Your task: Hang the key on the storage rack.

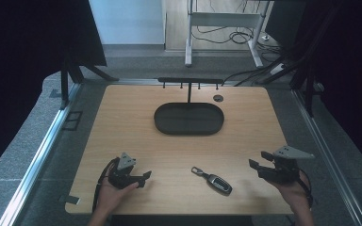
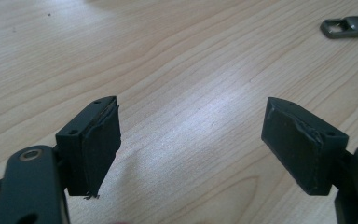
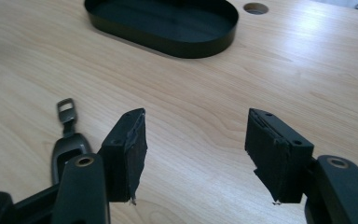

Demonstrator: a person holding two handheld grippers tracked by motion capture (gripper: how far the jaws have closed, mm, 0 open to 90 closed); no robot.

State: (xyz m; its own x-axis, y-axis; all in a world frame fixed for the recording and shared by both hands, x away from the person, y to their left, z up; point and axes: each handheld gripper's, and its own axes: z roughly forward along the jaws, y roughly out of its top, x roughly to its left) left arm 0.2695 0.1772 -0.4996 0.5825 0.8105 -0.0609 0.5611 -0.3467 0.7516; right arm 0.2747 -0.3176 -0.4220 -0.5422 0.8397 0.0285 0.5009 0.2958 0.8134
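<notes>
Spanning most of the high view, the light wooden table (image 1: 169, 155) carries everything else. Toward its far edge lies a black oval tray (image 1: 189, 118), with a thin black rack with hooks (image 1: 189, 81) rising just behind it and a small round grommet hole (image 1: 218, 98) beside the tray's far right end. In the right gripper view the same tray (image 3: 163, 22) sits well beyond the jaws, the hole (image 3: 255, 8) to its right.

Near the front edge, the left gripper (image 1: 146, 175) rests in the person's left hand (image 1: 109, 194), jaws pointing toward the table's middle. In the left gripper view its two black jaws stand wide apart over bare wood, nothing between them. The right gripper (image 1: 259, 159) is held in the right hand (image 1: 293, 190) at the table's right side; its jaws are also parted, with only tabletop between them.

Smallest is the car key fob (image 1: 215, 181), dark with a metal loop, lying flat on the table between the two grippers, touched by neither. It lies just left of the left jaw in the right gripper view (image 3: 68, 140) and at the top right corner in the left gripper view (image 2: 349, 25).
</notes>
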